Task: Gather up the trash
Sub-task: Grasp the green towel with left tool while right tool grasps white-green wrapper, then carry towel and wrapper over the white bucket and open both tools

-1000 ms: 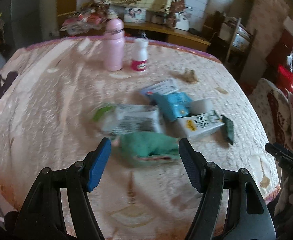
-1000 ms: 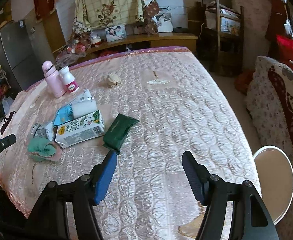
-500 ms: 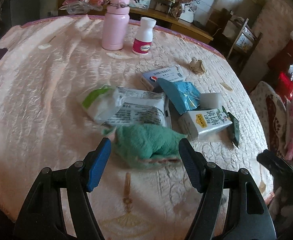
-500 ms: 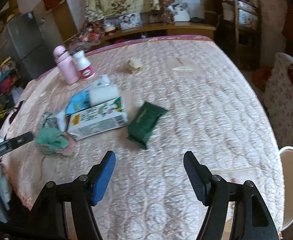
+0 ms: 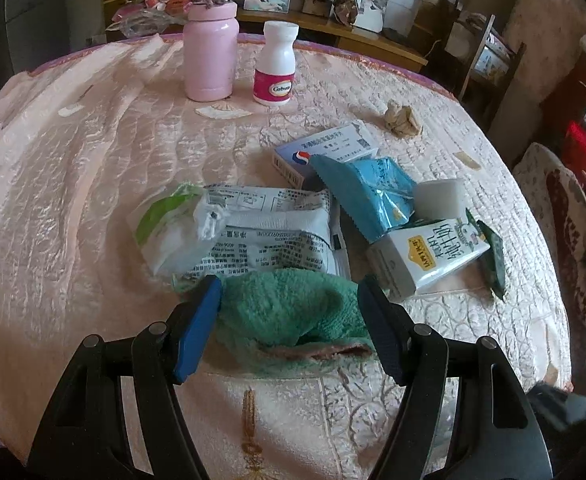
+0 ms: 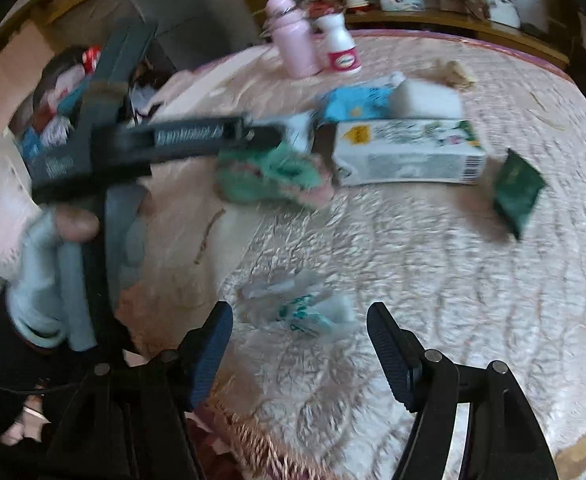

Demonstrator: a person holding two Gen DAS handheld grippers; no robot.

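- The trash lies in a loose group on a pink quilted bed cover [image 5: 73,184], towards the near side of it.
- Nearest to the left gripper [image 5: 289,312] is a crumpled green cloth [image 5: 289,312] with a pinkish underside. It lies between the two blue pads, and it looks like it reaches both of them, but I cannot tell if they press on it.
- The jaws of the left gripper stand spread, about as wide as the cloth.
- Just behind the cloth is a white printed plastic bag [image 5: 253,236], wrinkled, with a green and white part at its left end.
- To the right of it lies a white milk carton [image 5: 429,256] on its side, and a torn blue wrapper [image 5: 373,196] rests partly on top of the carton.
- Behind the wrapper is a small white box [image 5: 325,152] with blue print. A dark green packet [image 5: 493,256] lies just beside the far end of the carton.
- A crumpled brown paper [image 5: 403,120] sits apart, further back on the cover.
- A pink bottle [image 5: 211,40] and a white pill bottle [image 5: 277,66] stand upright near the far edge.
- The right gripper [image 6: 299,344] has its jaws spread. Between its pads lies a crumpled clear wrapper [image 6: 301,304] with green print, blurred; the pads are not touching it.
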